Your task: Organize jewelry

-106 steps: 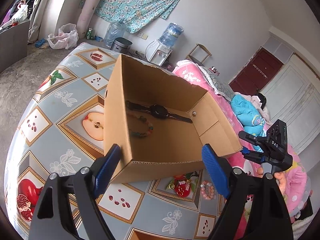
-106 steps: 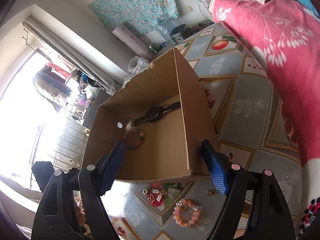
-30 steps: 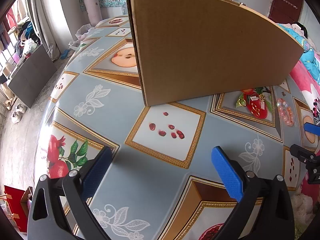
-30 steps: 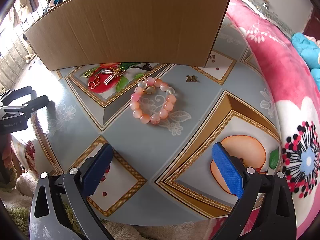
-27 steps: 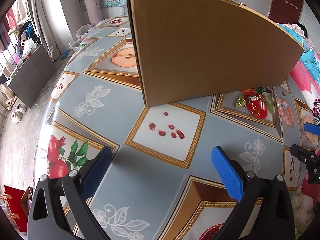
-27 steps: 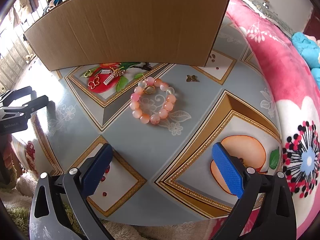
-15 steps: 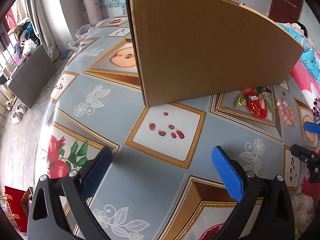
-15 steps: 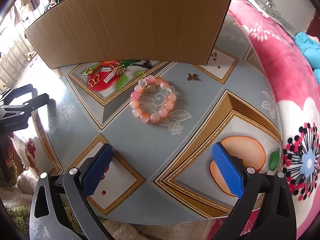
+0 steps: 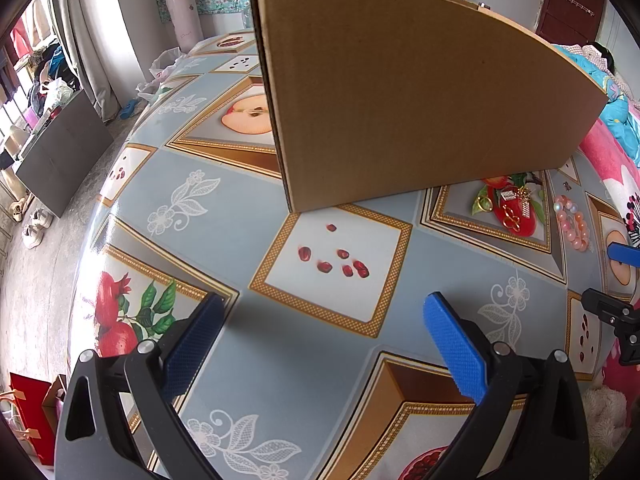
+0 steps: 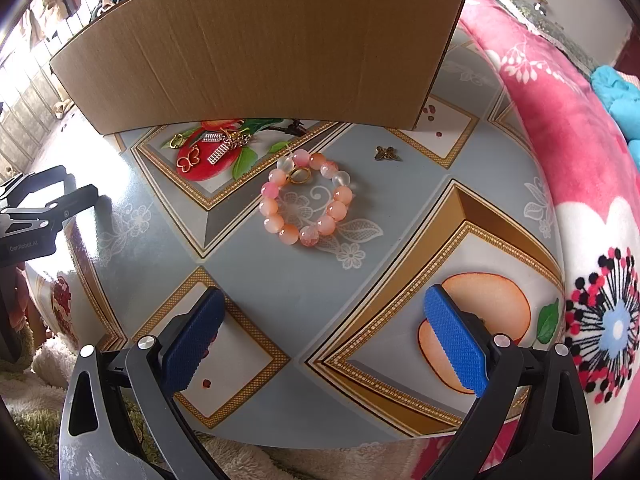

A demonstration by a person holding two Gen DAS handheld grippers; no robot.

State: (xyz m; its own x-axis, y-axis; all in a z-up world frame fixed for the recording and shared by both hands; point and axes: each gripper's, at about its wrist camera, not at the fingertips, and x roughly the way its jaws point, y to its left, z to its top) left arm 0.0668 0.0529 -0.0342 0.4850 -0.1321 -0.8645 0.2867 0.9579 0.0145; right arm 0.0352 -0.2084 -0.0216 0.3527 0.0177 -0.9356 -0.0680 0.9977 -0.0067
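Note:
A pink bead bracelet (image 10: 306,200) lies on the patterned tablecloth, with a gold ring (image 10: 299,175) inside its far edge. A small bronze butterfly charm (image 10: 387,153) lies to its right. Several gold earrings and clips (image 10: 212,148) lie near the cardboard box (image 10: 260,48). My right gripper (image 10: 322,336) is open and empty, low over the table, short of the bracelet. My left gripper (image 9: 320,340) is open and empty near the front edge. In the left wrist view the box (image 9: 420,100) stands ahead, with the bracelet (image 9: 574,222) and earrings (image 9: 506,204) at the right. The box's inside is hidden.
A pink flowered blanket (image 10: 560,140) borders the table on the right. The left gripper's body (image 10: 36,212) shows at the left of the right wrist view. A fluffy rug (image 10: 36,400) lies below the table's front edge. A dark cabinet (image 9: 60,152) stands on the floor at left.
Over the last second the right gripper has edged slightly forward toward the bracelet. The left gripper has stayed still. Both dropped from above the box 3.5 s ago.

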